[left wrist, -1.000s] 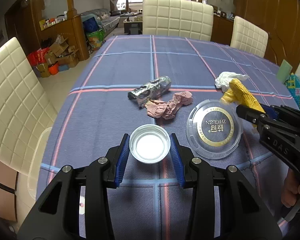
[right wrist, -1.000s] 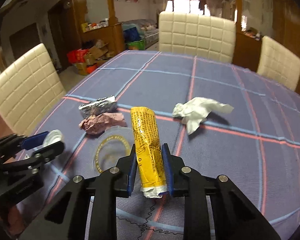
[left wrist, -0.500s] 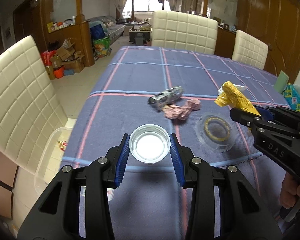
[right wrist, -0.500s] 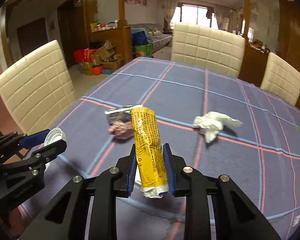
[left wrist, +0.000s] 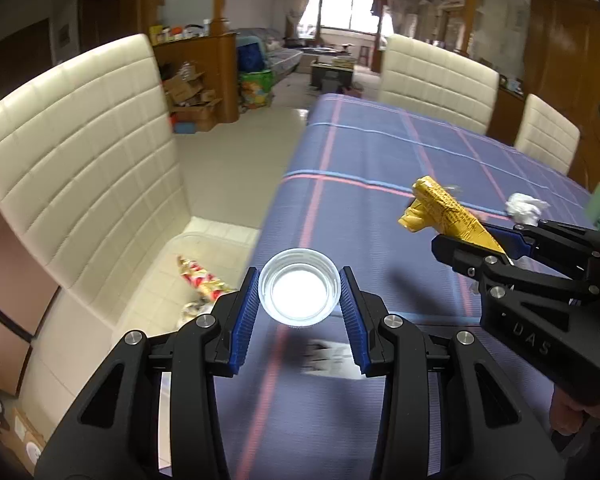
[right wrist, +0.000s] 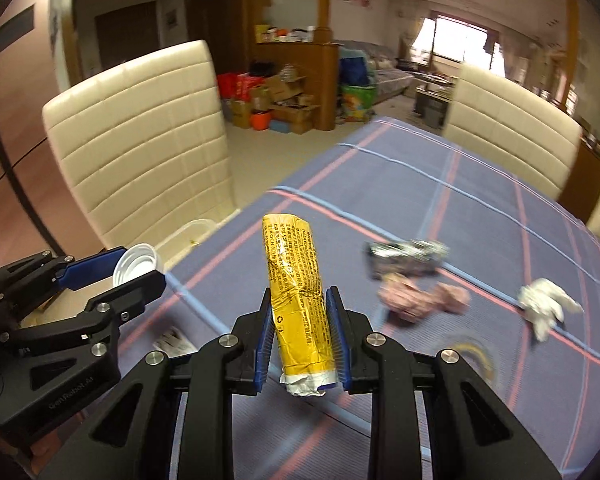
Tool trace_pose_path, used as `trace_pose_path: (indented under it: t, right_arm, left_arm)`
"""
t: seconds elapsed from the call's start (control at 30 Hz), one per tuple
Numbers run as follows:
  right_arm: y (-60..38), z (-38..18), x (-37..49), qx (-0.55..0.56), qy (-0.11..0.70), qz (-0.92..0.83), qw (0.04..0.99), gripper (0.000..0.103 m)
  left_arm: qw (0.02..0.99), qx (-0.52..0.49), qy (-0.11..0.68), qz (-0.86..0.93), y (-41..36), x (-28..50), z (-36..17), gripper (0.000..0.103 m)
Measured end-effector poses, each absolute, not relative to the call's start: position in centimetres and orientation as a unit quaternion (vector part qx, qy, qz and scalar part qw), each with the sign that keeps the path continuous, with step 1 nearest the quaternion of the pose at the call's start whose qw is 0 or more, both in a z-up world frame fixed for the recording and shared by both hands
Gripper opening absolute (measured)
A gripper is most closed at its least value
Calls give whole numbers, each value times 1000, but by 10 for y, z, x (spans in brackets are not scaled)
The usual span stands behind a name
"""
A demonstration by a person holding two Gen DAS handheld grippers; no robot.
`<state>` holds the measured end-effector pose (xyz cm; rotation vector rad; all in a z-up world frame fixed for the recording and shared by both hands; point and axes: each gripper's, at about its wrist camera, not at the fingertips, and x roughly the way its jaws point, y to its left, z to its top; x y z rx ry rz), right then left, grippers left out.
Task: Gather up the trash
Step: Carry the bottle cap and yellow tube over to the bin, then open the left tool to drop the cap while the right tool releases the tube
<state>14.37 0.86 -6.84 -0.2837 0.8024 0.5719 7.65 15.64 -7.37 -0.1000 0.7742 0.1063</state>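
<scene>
My left gripper [left wrist: 299, 312] is shut on a small white cap [left wrist: 299, 293], held above the left edge of the table with its open side toward the camera. The same cap [right wrist: 137, 265] shows in the right wrist view. My right gripper [right wrist: 301, 340] is shut on a yellow wrapper roll [right wrist: 296, 292], which sticks up between the blue pads. That wrapper [left wrist: 444, 212] also appears at the right of the left wrist view. A clear plastic bin [left wrist: 204, 248] with a red-yellow wrapper [left wrist: 198, 278] inside sits on the floor beside the table, below and left of the cap.
On the plaid tablecloth [right wrist: 440, 208] lie a foil wrapper [right wrist: 406, 260], a pink crumpled paper [right wrist: 420, 298], a white tissue [right wrist: 544, 304] and a clear round lid [right wrist: 466, 356]. A cream chair [left wrist: 80, 168] stands left of the bin. More chairs line the far side.
Both grippers have swung left with their loads, from over the table's middle to its left edge. The floor bin and the chair have come into view.
</scene>
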Motion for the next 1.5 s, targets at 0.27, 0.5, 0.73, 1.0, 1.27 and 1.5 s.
trace_pose_path:
  t: [0.27, 0.5, 0.73, 1.0, 1.27, 1.5]
  right_arm:
    - [67, -79, 140, -157, 388, 320, 850, 26]
    - [101, -84, 140, -181, 380, 336, 843, 26]
    - [108, -82, 150, -189, 366, 319, 854, 26]
    - [104, -89, 167, -175, 381, 303, 856, 26]
    - [118, -105, 166, -179, 400, 320, 840, 26]
    - [133, -112, 164, -185, 408, 334, 829, 27]
  left_arm:
    - [918, -59, 380, 95, 204, 70, -80, 41]
    - [916, -60, 378, 122, 230, 74, -85, 41]
    - [912, -60, 385, 131, 245, 89, -92, 43]
    - [907, -68, 376, 175, 263, 94, -98, 97]
    - [897, -76, 385, 205, 282, 80, -111, 97]
    - [892, -72, 384, 227, 290, 65, -114, 97]
